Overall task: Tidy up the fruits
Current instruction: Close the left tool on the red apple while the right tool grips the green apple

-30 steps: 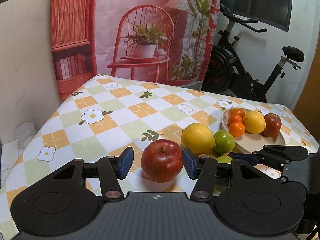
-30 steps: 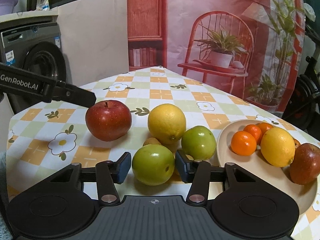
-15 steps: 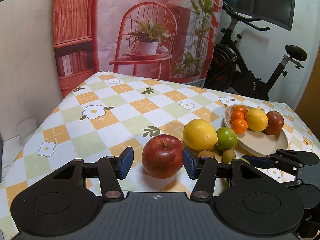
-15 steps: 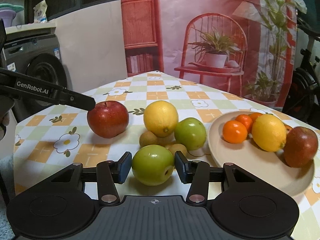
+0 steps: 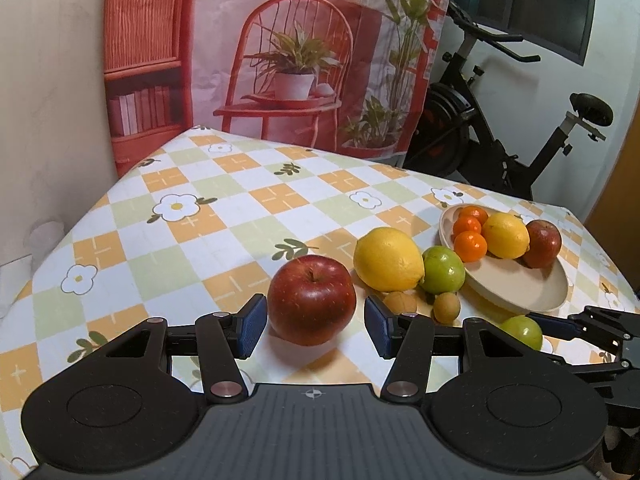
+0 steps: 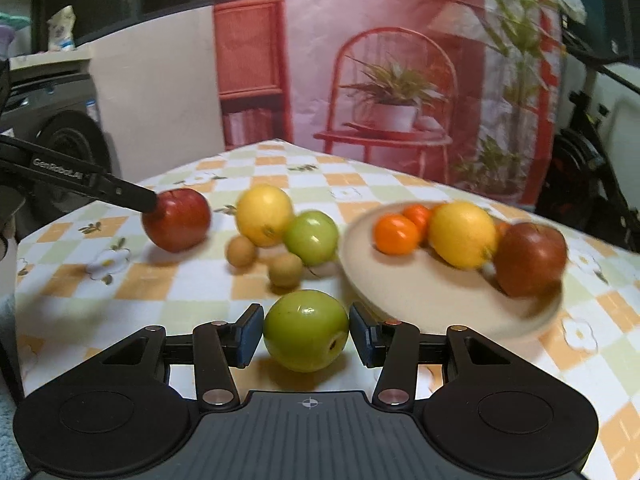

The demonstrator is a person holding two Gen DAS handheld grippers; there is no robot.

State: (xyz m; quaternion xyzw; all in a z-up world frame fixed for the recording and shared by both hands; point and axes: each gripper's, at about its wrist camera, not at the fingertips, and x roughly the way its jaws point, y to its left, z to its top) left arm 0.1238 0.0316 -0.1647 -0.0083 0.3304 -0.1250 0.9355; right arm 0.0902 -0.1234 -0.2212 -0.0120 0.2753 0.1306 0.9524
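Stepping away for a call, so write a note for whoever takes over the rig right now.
Left gripper: open, fingers either side of the red apple, which sits on the tablecloth; a gap shows at one finger.
Right gripper: shut on a green fruit, just in front of the plate.
Done: the plate holds tangerines, a plated lemon and a dark red apple.
Left: plate the held green fruit, then the red apple, the loose lemon, the other green fruit and two small brown fruits.
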